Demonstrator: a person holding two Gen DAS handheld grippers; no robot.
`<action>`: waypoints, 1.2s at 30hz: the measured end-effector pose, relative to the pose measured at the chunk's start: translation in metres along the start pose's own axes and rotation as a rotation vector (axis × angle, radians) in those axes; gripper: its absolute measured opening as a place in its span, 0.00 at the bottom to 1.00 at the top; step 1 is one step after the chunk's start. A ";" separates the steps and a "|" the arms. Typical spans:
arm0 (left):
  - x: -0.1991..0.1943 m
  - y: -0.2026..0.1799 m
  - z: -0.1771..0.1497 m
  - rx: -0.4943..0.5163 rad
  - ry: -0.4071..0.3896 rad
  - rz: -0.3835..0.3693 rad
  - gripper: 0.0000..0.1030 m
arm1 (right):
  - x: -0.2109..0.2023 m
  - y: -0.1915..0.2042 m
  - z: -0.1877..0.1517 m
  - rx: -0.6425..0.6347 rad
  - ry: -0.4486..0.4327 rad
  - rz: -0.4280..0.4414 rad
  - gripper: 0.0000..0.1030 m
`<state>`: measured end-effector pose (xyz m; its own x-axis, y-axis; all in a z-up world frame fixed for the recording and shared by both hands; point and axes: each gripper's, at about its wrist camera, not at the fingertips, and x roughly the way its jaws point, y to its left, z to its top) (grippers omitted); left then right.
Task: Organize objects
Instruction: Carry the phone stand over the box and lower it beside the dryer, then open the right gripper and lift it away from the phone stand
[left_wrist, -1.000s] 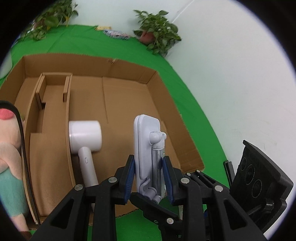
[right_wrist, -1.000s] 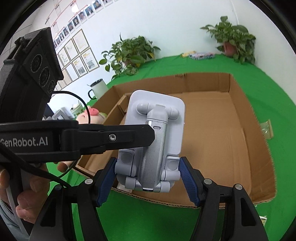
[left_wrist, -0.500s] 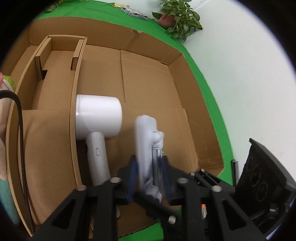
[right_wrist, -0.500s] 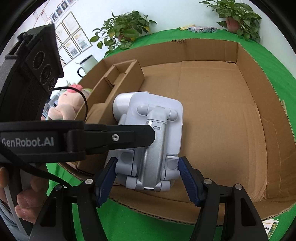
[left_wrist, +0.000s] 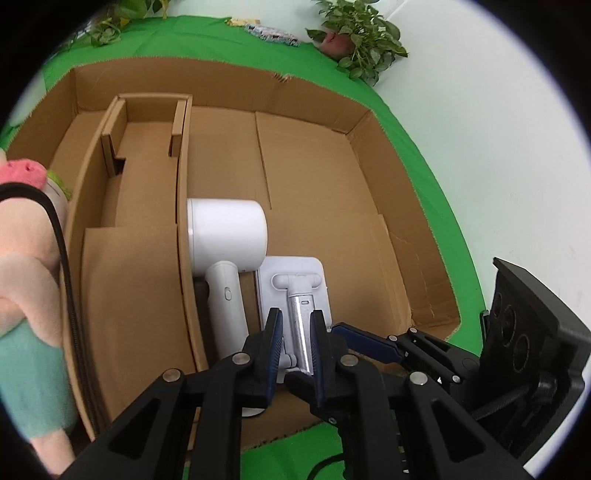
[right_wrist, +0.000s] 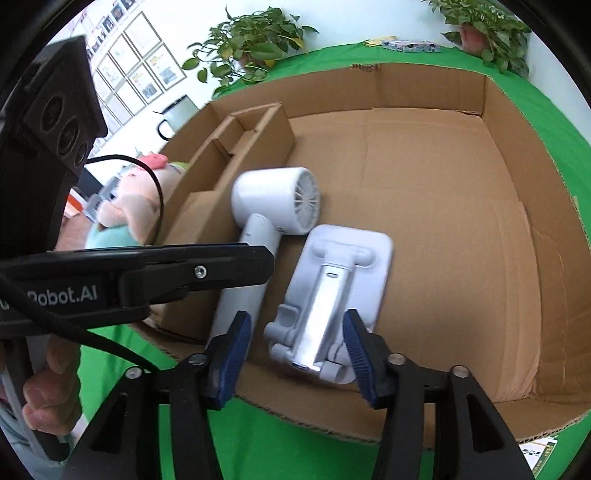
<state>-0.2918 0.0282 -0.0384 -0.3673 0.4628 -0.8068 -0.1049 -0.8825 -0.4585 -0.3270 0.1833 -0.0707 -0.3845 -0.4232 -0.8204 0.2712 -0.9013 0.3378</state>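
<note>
**Phone stand down in the box, left grip on its stem**

The stand lies flat on the floor of the cardboard box, just beside the white hair dryer and near the front wall.

Left gripper: pinched on the stand's silver stem. Right gripper: jaws opening, the stand's hinged foot between them, pads look clear of it.

Handling, by judgement: rigid plastic and metal, light, smooth and likely slippery on the plate. The hinges may fold under load. Best hold is across the narrow stem, as now.

Plush toy sits outside the box.
</note>
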 end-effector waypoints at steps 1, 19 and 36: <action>-0.004 -0.001 -0.001 0.010 -0.010 0.003 0.12 | -0.003 0.001 0.001 -0.003 -0.003 0.014 0.59; -0.032 0.010 -0.013 0.031 -0.083 0.005 0.12 | 0.023 0.000 0.014 -0.036 0.012 -0.121 0.23; -0.033 0.003 -0.022 0.086 -0.112 0.059 0.12 | 0.023 0.006 0.009 -0.042 -0.002 -0.096 0.23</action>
<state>-0.2593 0.0121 -0.0216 -0.4751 0.4017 -0.7829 -0.1566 -0.9141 -0.3740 -0.3419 0.1675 -0.0834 -0.4126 -0.3353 -0.8470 0.2694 -0.9331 0.2381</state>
